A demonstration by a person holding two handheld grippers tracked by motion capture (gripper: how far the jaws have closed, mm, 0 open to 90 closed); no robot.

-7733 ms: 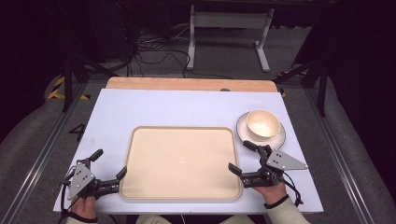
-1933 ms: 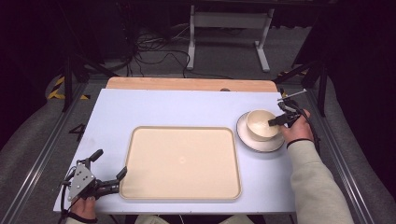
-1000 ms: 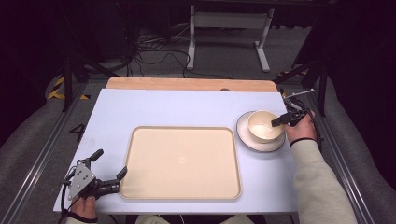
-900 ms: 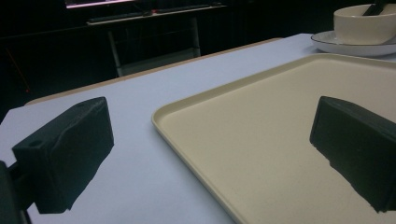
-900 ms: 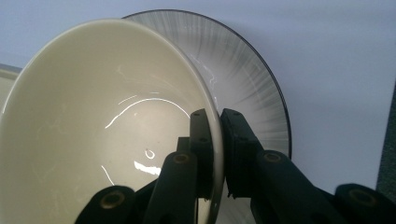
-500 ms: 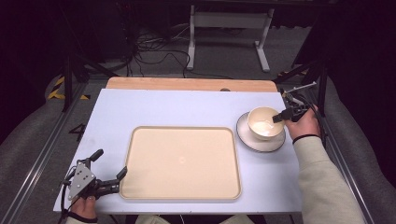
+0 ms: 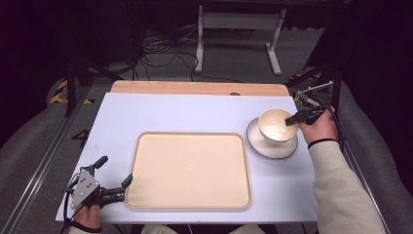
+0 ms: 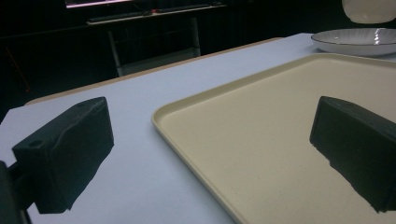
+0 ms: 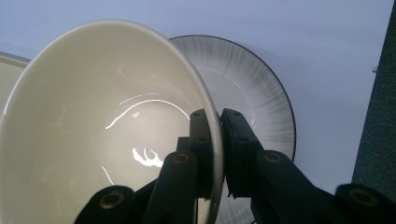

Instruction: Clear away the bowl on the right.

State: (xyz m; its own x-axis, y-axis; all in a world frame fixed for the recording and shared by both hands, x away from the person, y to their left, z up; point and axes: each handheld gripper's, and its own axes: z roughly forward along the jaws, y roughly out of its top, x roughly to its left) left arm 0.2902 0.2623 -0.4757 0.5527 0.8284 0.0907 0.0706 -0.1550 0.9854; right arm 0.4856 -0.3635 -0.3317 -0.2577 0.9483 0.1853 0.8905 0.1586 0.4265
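A cream bowl (image 7: pixel 275 127) (image 9: pixel 107 130) hangs just above a grey saucer (image 7: pixel 271 146) (image 9: pixel 261 93) at the table's right. My right gripper (image 7: pixel 292 119) (image 9: pixel 216 154) is shut on the bowl's right rim, one jaw inside and one outside, and the bowl is lifted and tilted. A cream tray (image 7: pixel 190 168) (image 8: pixel 261 140) lies flat in the middle of the table. At the front left, my left gripper (image 7: pixel 113 178) (image 8: pixel 210 154) is open, its jaws astride the tray's left front edge, low over the table. The saucer (image 8: pixel 357 39) shows far off in the left gripper view.
The pale blue table top (image 7: pixel 165 114) has a wooden strip (image 7: pixel 195 87) along its far edge. A stand and cables (image 7: pixel 234 29) lie on the floor beyond. Grey padding (image 7: pixel 29 146) flanks both sides.
My right gripper went from the tray's front right corner to the bowl, shut on its rim, and has lifted and tilted it off the saucer. The left gripper has stayed still.
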